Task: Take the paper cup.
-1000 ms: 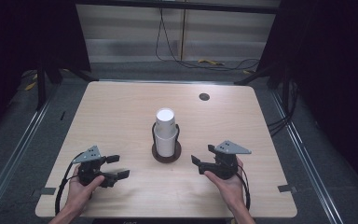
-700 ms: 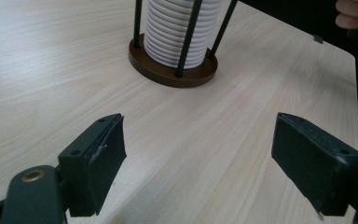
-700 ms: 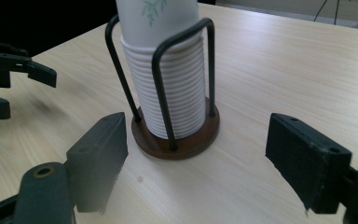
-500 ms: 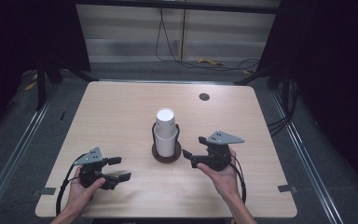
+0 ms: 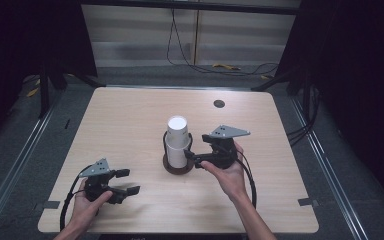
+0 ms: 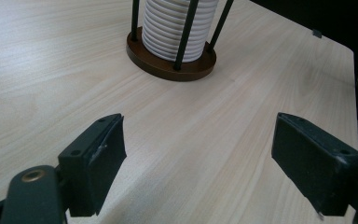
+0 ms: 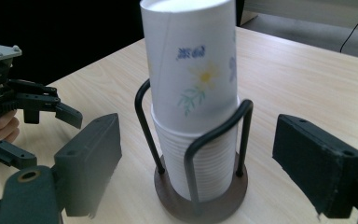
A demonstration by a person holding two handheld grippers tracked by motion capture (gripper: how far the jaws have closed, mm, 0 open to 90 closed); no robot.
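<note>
Closing in on the stack of paper cups [image 5: 177, 142] at the middle of the counter [image 5: 130, 120], right gripper [image 5: 192, 158] shown nearer than a second before, when it sat well to the right of the holder [image 5: 176, 164]; now just beside the stack and slightly higher. Jaws just opened wider, spread to either side of the stack in the right gripper view, pads [image 7: 91, 161] clear of cups [image 7: 193, 107] and wire posts alike, nothing gripped. Left gripper [image 5: 126, 182] kept to the same spot near the front left corner of the counter, jaws wide apart and empty, with bare wood between the pads [image 6: 98, 156] in the left gripper view and the holder's brown base [image 6: 168, 67] well ahead.

Counted: two grippers, one in each hand; one stack of white cups, individual cups too many and too tightly nested to number; one wire holder on a round brown base; one flower-printed cup [image 7: 191, 56] topmost, standing upright above the wire loops; one small dark round disc [image 5: 219, 104] set in the counter toward the far right.
</note>
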